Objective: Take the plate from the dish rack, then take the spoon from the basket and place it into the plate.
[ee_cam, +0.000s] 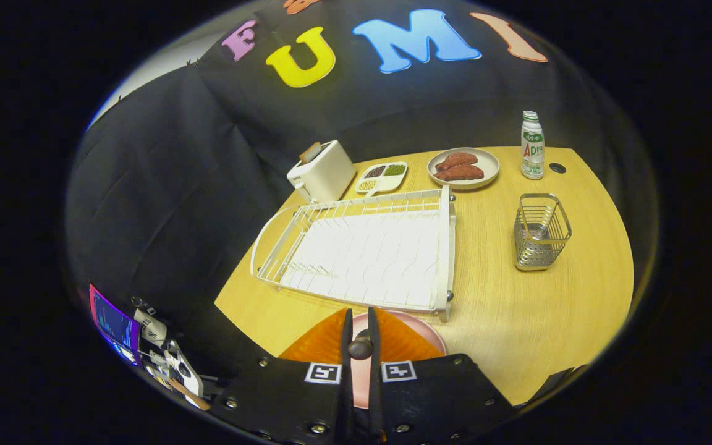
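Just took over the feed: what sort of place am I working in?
Likely a mock kitchen counter in a test booth: a wooden table holds a white dish rack, a toaster and a plate of food. The gripper grips a dark spoon handle over the pink plate.

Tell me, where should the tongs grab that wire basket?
Probably its top rim, from above: the wire basket stands upright and open, so one finger can slip inside a thin wall. Right now the tongs are shut on a small dark piece over the pink plate.
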Available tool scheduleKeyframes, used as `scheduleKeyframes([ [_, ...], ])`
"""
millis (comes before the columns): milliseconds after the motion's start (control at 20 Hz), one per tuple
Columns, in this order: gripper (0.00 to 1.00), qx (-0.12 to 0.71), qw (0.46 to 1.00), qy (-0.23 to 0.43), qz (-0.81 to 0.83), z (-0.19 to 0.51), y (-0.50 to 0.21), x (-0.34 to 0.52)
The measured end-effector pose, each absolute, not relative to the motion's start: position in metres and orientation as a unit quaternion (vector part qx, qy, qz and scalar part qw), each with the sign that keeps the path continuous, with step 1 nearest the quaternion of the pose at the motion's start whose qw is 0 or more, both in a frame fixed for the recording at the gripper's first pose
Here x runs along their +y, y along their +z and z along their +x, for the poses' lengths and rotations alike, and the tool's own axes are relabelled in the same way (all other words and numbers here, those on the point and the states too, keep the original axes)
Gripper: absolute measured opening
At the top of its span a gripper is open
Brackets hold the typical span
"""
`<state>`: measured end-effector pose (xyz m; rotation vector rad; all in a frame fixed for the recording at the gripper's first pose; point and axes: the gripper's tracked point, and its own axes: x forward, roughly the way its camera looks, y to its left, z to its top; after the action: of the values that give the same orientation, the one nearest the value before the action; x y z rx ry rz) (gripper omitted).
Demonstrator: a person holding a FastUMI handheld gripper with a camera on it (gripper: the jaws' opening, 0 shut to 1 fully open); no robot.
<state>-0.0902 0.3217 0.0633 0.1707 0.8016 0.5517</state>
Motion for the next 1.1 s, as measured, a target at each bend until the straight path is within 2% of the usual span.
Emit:
scheduleKeyframes([
  [400,0.09,0.402,0.874,0.270,0.037,-0.102,0.027,0.346],
  [750,0.11,0.397,0.875,0.275,0.037,-0.105,0.030,0.351],
  [900,0.20,0.389,0.878,0.277,0.043,-0.105,0.038,0.348],
  [1050,0.39,0.385,0.878,0.278,0.050,-0.103,0.045,0.346],
  [1100,0.39,0.383,0.880,0.276,0.050,-0.101,0.046,0.344],
])
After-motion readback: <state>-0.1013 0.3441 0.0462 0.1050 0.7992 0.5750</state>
